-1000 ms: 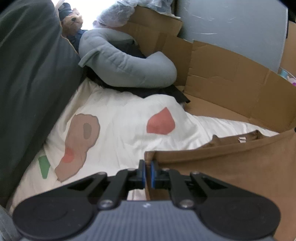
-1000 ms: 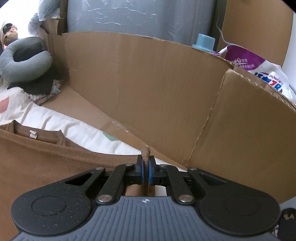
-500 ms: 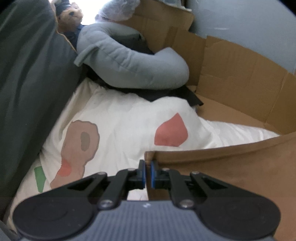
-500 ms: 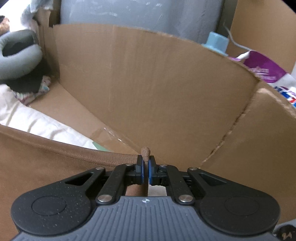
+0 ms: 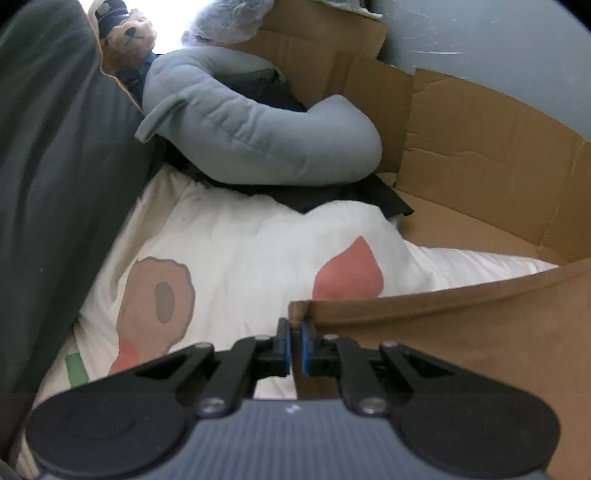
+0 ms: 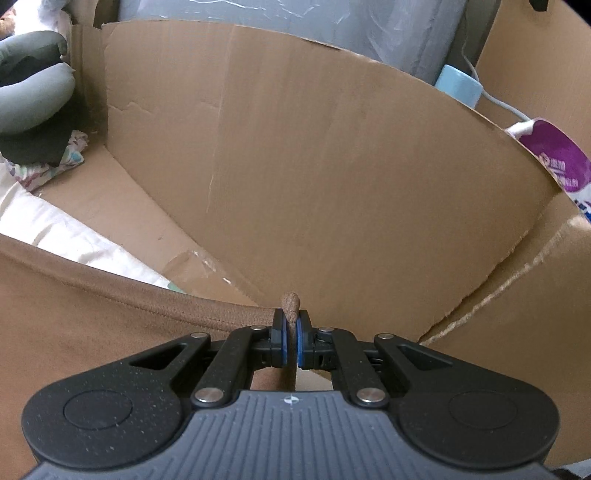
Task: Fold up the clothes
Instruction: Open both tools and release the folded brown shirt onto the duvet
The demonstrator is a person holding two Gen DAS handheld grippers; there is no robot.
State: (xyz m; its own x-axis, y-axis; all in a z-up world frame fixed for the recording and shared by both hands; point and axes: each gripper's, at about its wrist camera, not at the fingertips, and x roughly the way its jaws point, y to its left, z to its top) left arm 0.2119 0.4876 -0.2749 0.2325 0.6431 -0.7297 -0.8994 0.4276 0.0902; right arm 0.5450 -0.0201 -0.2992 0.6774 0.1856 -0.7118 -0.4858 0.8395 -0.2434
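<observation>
Brown garment (image 5: 461,332) edge pinched in clenched jaws of left gripper (image 5: 294,345), right gripper (image 6: 290,343)

I see: brown shirt (image 5: 461,332); white quilt (image 5: 240,240) with red, tan and green patches; grey-blue pillow (image 5: 258,140); brown cardboard (image 6: 314,166); purple bag (image 6: 554,162).

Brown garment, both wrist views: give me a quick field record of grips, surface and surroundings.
garment: brown garment, top edge stretched between the two tools
left tool: left tool shut on the garment's corner
right tool: right tool shut on a bunched corner, tip poking up past the pads
surface: white duvet with coloured patches
behind: cardboard wall
clutter: grey U-shaped pillow, teddy bear
fold state: not yet laid down
</observation>
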